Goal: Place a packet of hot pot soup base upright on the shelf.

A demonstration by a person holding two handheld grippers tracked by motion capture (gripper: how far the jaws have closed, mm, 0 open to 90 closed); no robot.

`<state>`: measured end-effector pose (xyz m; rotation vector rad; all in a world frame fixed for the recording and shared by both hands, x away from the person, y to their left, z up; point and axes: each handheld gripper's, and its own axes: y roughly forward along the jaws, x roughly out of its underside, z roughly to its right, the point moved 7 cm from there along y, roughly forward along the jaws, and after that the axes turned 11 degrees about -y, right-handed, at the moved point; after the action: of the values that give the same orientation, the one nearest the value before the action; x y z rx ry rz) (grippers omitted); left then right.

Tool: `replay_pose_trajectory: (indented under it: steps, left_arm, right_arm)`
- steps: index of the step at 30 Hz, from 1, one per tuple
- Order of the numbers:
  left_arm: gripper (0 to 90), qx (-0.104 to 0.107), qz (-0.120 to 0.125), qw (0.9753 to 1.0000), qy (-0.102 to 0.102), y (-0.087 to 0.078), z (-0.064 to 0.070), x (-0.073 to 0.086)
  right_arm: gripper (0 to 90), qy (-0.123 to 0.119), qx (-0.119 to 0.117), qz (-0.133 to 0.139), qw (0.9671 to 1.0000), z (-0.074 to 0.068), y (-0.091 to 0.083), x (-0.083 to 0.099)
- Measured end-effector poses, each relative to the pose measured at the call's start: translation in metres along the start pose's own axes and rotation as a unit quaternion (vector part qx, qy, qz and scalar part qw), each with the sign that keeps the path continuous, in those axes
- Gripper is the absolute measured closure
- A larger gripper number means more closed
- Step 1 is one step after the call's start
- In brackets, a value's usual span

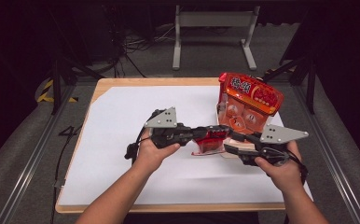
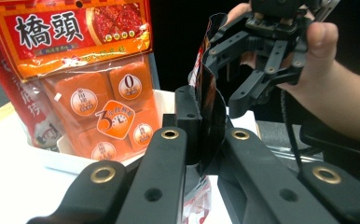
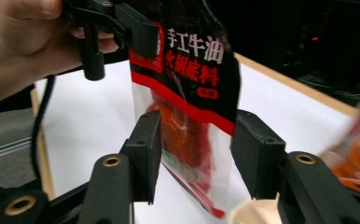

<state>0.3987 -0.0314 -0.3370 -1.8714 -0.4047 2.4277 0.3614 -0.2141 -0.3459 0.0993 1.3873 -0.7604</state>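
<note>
A black and red sauce packet (image 1: pixel 209 143) hangs above the white sheet, and my left gripper (image 1: pixel 215 131) is shut on its upper edge. In the left gripper view the packet (image 2: pixel 211 93) stands edge-on, pinched between the jaws of my left gripper (image 2: pixel 208 121). My right gripper (image 1: pixel 228 141) comes in from the right and is open. In the right gripper view its jaws straddle the clear lower part of the packet (image 3: pixel 187 93) with a gap on each side of my right gripper (image 3: pixel 199 140). The other gripper holds the packet's top corner there.
A large orange bag (image 1: pixel 249 100) of small packs stands upright in a white tray (image 2: pixel 66 161) just behind the grippers, at the table's right back. White paper (image 1: pixel 122 140) covers the wooden table. A grey metal stand (image 1: pixel 213 21) and cables sit on the floor beyond.
</note>
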Motion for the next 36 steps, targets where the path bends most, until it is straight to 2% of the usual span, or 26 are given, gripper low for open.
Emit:
replay_pose_trajectory:
  steps: [1, 4, 8, 11, 12, 19, 26, 36]
  left_arm:
    - [89.9, 0.000, -0.002, 1.0000, -0.001, 0.001, -0.002, -0.002]
    - [89.8, 0.004, -0.007, 1.0000, -0.001, 0.005, -0.008, -0.007]
    - [89.8, 0.006, -0.011, 0.9999, 0.000, 0.009, -0.010, -0.012]
    - [89.8, 0.006, -0.012, 0.9999, 0.002, 0.013, -0.012, -0.016]
    - [89.8, 0.008, -0.012, 0.9999, 0.001, 0.015, -0.013, -0.018]
    - [89.7, 0.017, -0.017, 0.9997, 0.003, 0.029, -0.017, -0.024]
    - [89.7, 0.035, -0.020, 0.9991, 0.012, 0.049, -0.017, -0.030]
    - [89.7, 0.048, -0.031, 0.9983, 0.014, 0.072, -0.021, -0.030]
  right_arm:
    - [46.1, 0.002, 0.007, -0.004, 1.0000, 0.003, -0.006, 0.001]
    - [41.2, 0.010, 0.021, -0.006, 0.9997, 0.010, -0.017, 0.006]
    - [38.2, 0.018, 0.040, -0.023, 0.9988, 0.018, -0.027, 0.013]
    - [35.5, 0.020, 0.063, -0.041, 0.9970, 0.025, -0.036, 0.022]
    - [34.1, 0.029, 0.072, -0.045, 0.9959, 0.028, -0.041, 0.026]
    - [31.6, 0.041, 0.098, -0.049, 0.9931, 0.034, -0.057, 0.035]
    - [30.5, 0.048, 0.111, -0.045, 0.9916, 0.040, -0.071, 0.038]
    - [30.0, 0.047, 0.128, -0.030, 0.9902, 0.045, -0.088, 0.032]
